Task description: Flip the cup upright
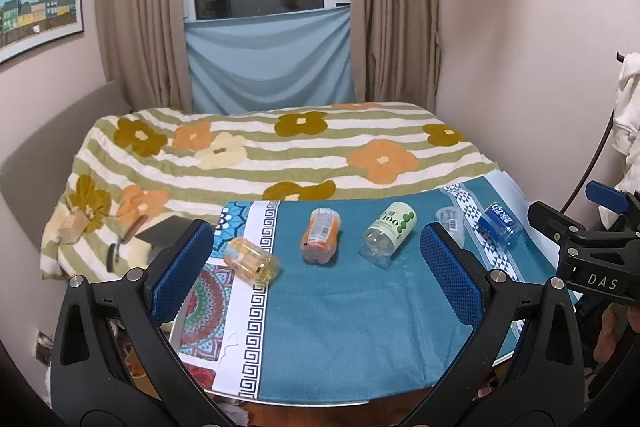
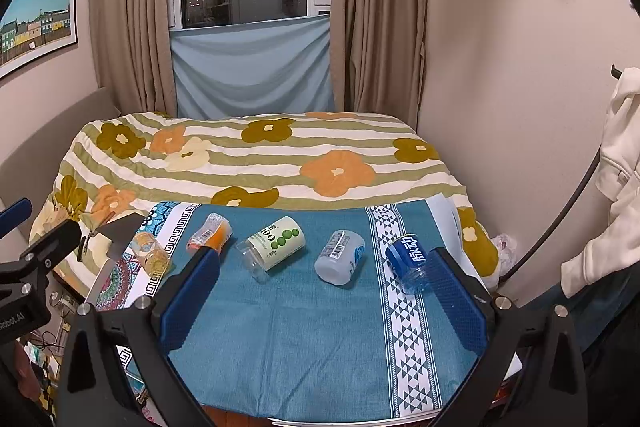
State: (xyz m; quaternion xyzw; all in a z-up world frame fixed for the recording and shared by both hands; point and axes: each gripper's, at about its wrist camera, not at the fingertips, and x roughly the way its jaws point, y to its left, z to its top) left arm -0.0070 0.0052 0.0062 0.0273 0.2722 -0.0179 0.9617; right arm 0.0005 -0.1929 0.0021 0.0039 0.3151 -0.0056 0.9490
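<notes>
Several cut-bottle cups lie on their sides in a row on the blue tablecloth: a yellow cup, an orange cup, a green-label cup, a clear white-label cup and a blue cup. My left gripper hovers open in front of the row, with nothing between its fingers. In the right wrist view the same row shows: yellow cup, orange cup, green-label cup, white-label cup, blue cup. My right gripper is open and holds nothing, short of the cups.
A bed with a flowered striped blanket stands right behind the table. A dark flat object lies on the bed's near left corner. A white garment hangs at the right wall. The cloth in front of the cups is bare.
</notes>
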